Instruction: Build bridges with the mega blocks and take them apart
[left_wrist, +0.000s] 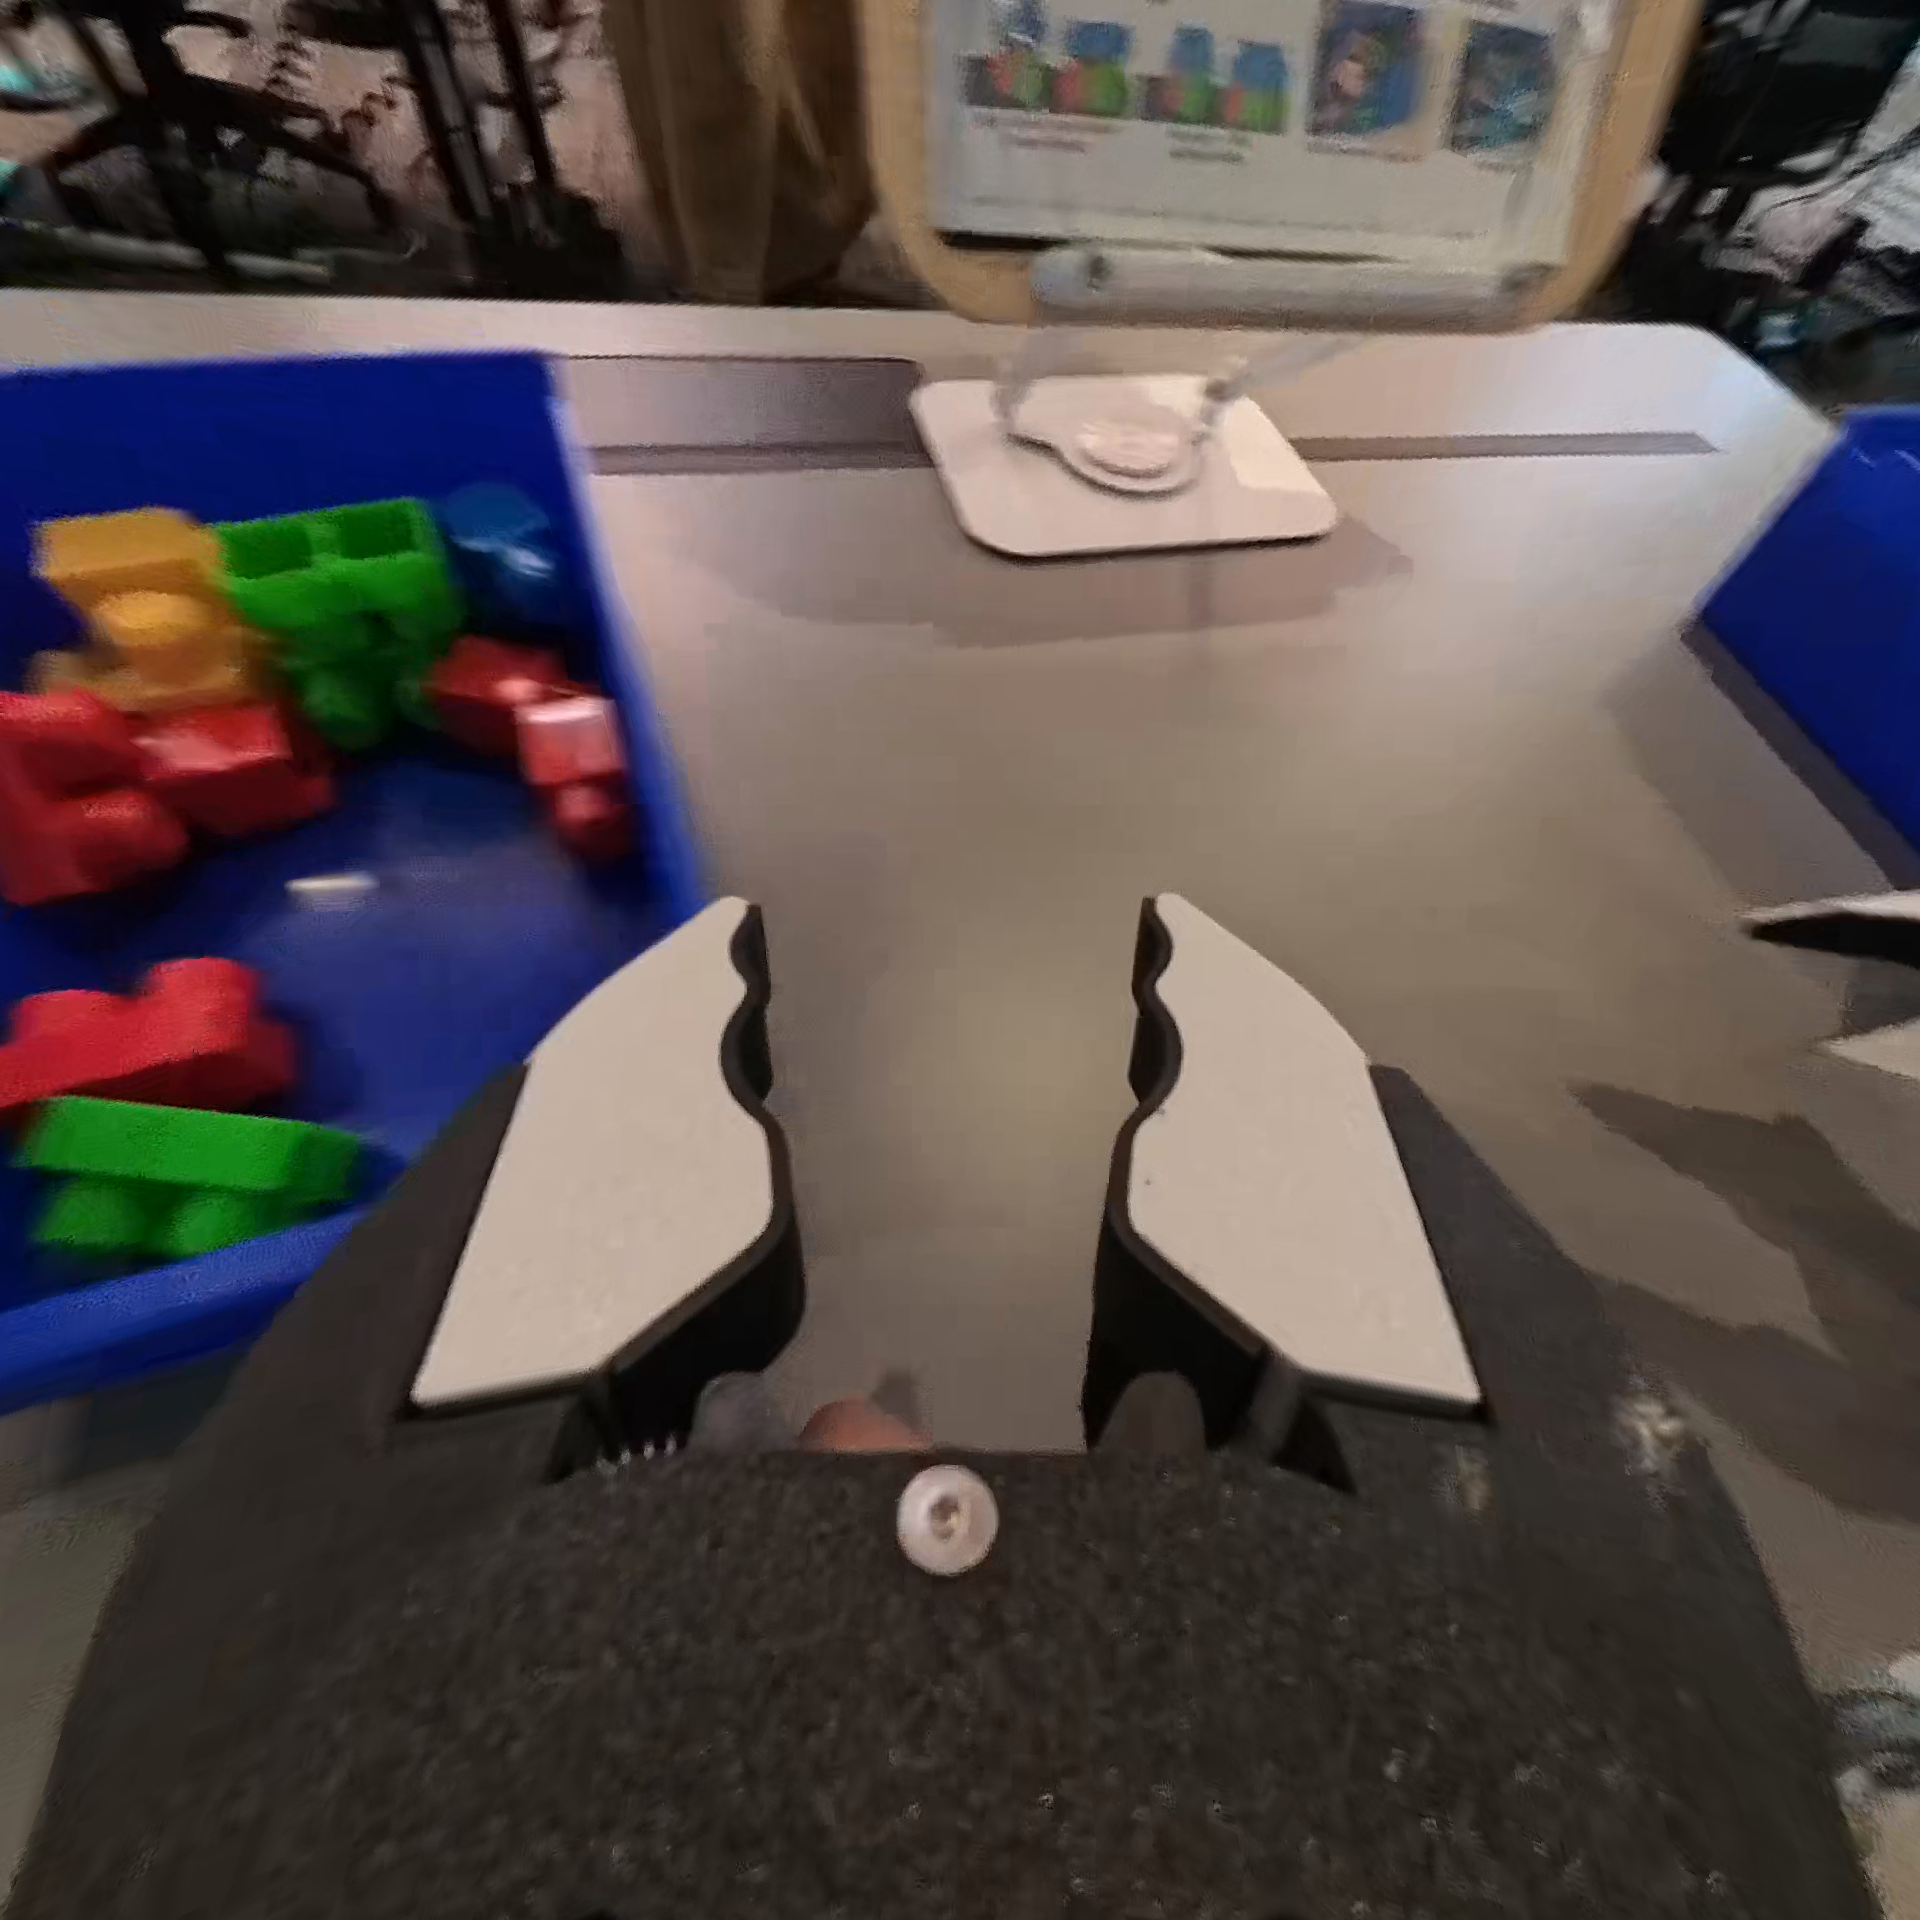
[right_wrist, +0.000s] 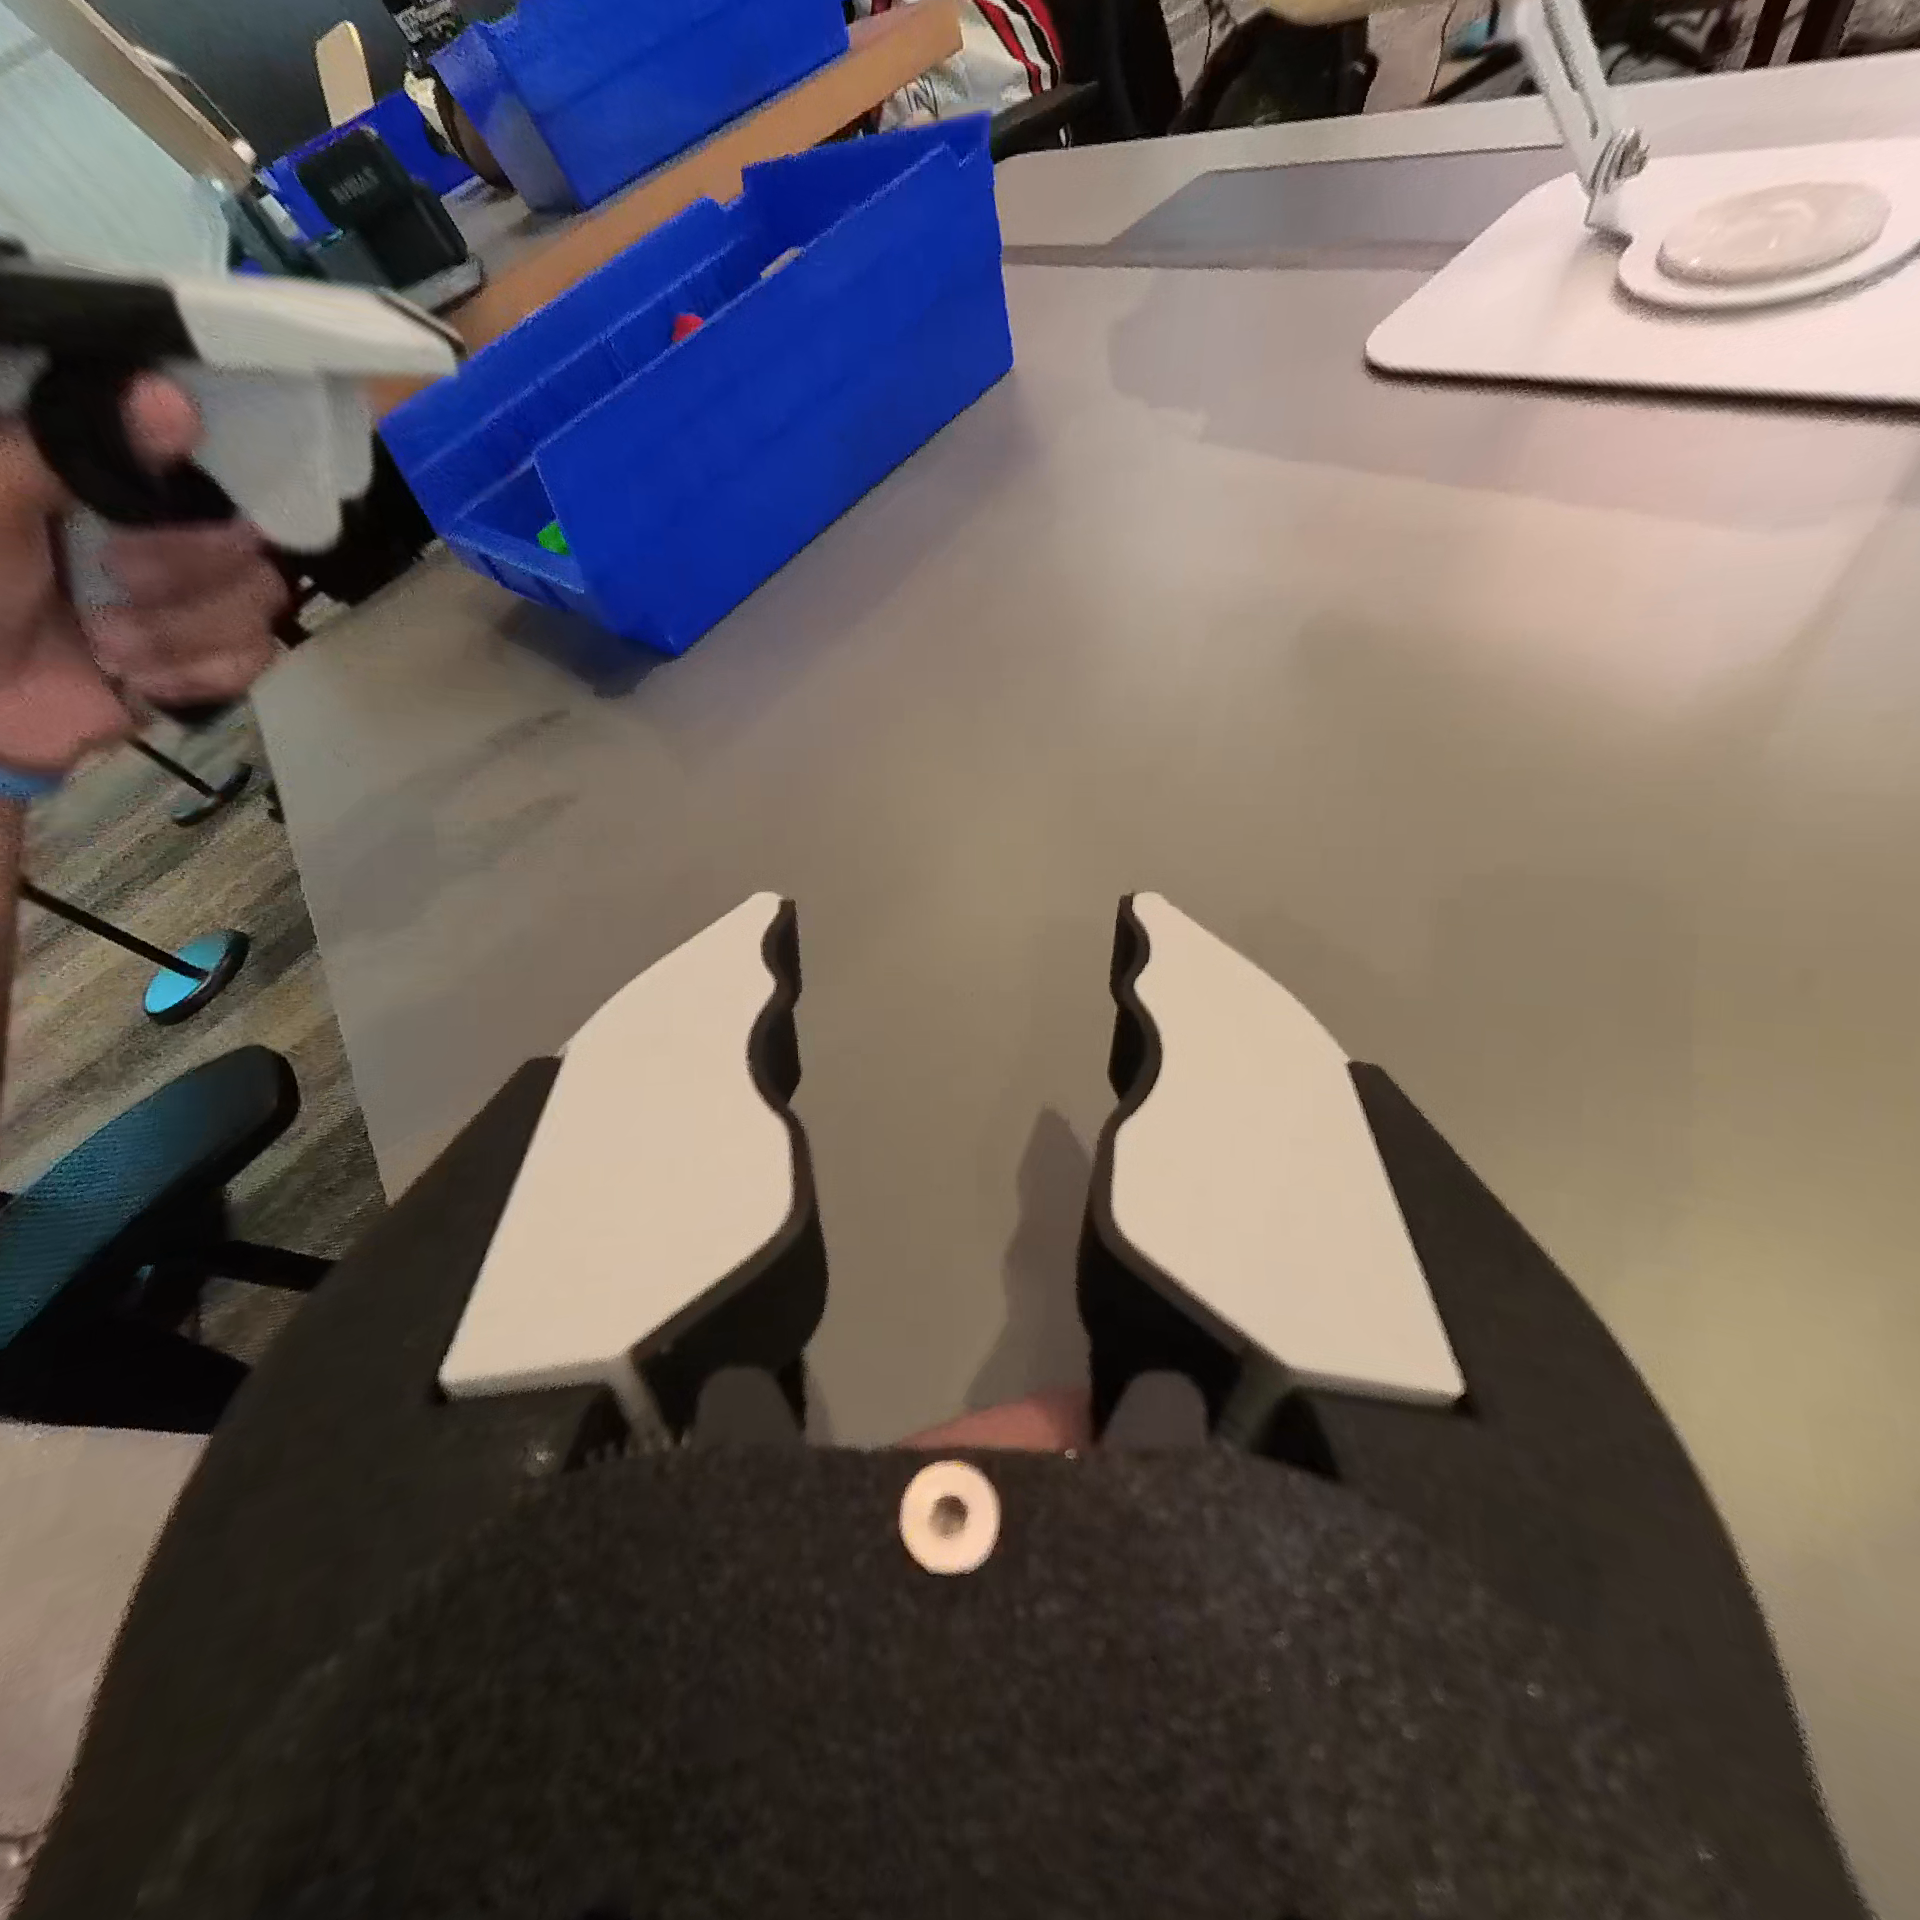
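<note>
A smooth grey table (left_wrist: 1039, 779) with a faint sheen fills both views, and a white flat-based stand (left_wrist: 1122, 468) at its far edge props up a picture card (left_wrist: 1247, 104); around the table are patterned carpet and a teal office chair (right_wrist: 114, 1174). The left gripper (left_wrist: 951, 914) hovers over bare tabletop with its fingers spread apart and nothing between them. The right gripper (right_wrist: 956, 914) likewise hangs above bare table, its fingers parted and empty. Both have pale matte plates with wavy black inner edges on grainy black bodies. The mega blocks (left_wrist: 260, 675), chunky red, green, yellow and blue plastic pieces, lie jumbled in a blue plastic bin (left_wrist: 623, 727) just left of the left gripper. A second blue bin (left_wrist: 1829, 623) sits at the right.
</note>
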